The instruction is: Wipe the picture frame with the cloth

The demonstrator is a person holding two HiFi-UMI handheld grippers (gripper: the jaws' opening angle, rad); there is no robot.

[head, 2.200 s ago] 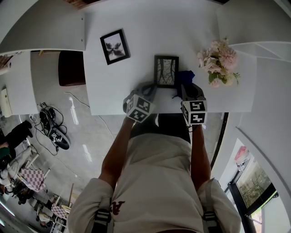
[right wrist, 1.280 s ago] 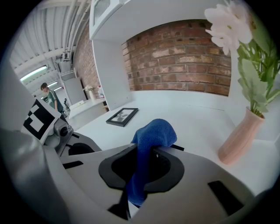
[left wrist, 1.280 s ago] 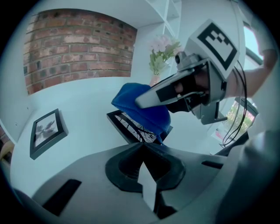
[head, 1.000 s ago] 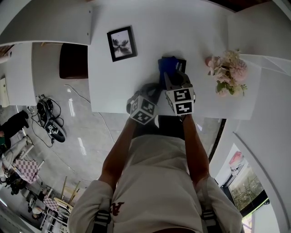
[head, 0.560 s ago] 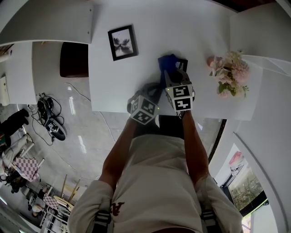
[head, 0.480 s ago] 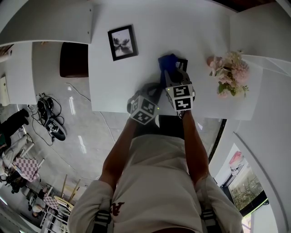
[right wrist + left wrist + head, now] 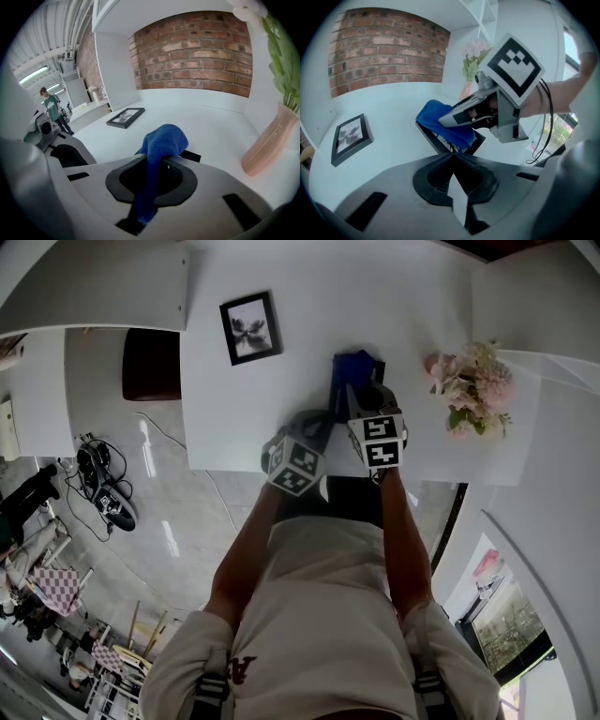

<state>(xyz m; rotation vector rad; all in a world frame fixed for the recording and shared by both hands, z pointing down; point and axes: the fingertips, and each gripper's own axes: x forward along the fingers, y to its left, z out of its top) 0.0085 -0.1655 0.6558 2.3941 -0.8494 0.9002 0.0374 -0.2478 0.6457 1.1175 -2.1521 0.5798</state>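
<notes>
The right claw point(image 7: 157, 161) is clenching the soft blue cloth point(image 7: 164, 138) on the light, slide-prone black picture frame point(image 7: 432, 139) mid-surface point(image 7: 281, 399), while the closed left claw point(image 7: 453, 157) is sitting at its near rim, probably the safest hold.

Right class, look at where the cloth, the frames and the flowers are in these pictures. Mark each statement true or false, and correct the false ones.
1. The right claw grips a blue cloth. True.
2. The blue cloth lies on the picture frame in front of the person. True.
3. Only one frame is in sight. False: a second frame lies flat on the white table, further to the person's left and apart from the first.
4. The flowers stand on the person's left side. False: they stand on the right, beyond the right claw.
</notes>
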